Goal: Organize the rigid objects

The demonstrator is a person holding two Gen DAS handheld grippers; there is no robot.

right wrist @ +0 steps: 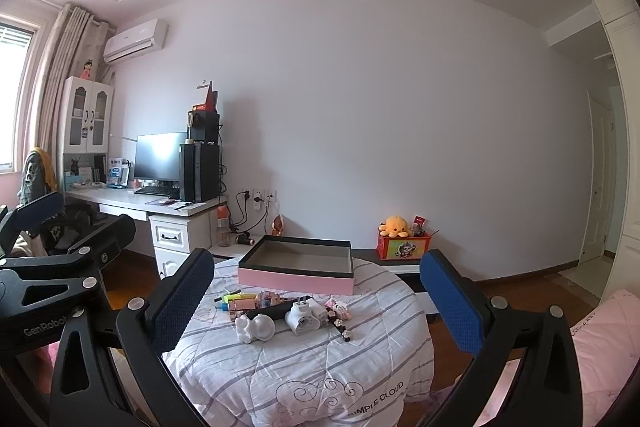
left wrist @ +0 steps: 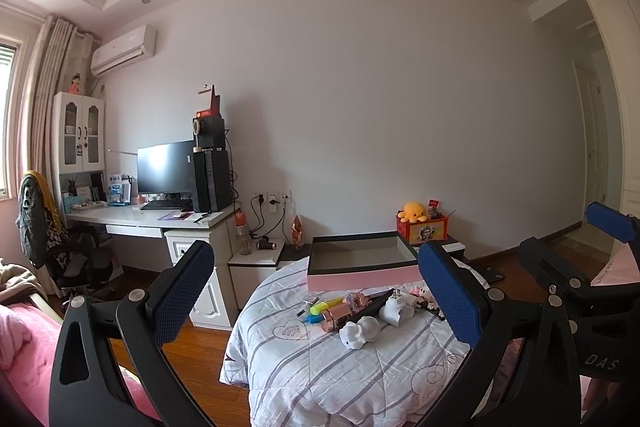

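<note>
Left wrist view: the left gripper (left wrist: 316, 291) hangs with jaws spread wide, holding nothing, above a quilt-covered stand (left wrist: 320, 367). Small rigid items lie heaped there: a white figurine (left wrist: 359, 333), a white plug adapter (left wrist: 396, 307), highlighters (left wrist: 320, 307). Just behind sits the pink tray (left wrist: 360, 267). Right gripper (right wrist: 316, 291) likewise gapes, holding nothing.

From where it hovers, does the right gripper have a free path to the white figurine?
Probably yes: the right gripper is open, and the white figurine lies at the pile's near edge with nothing in front.
</note>
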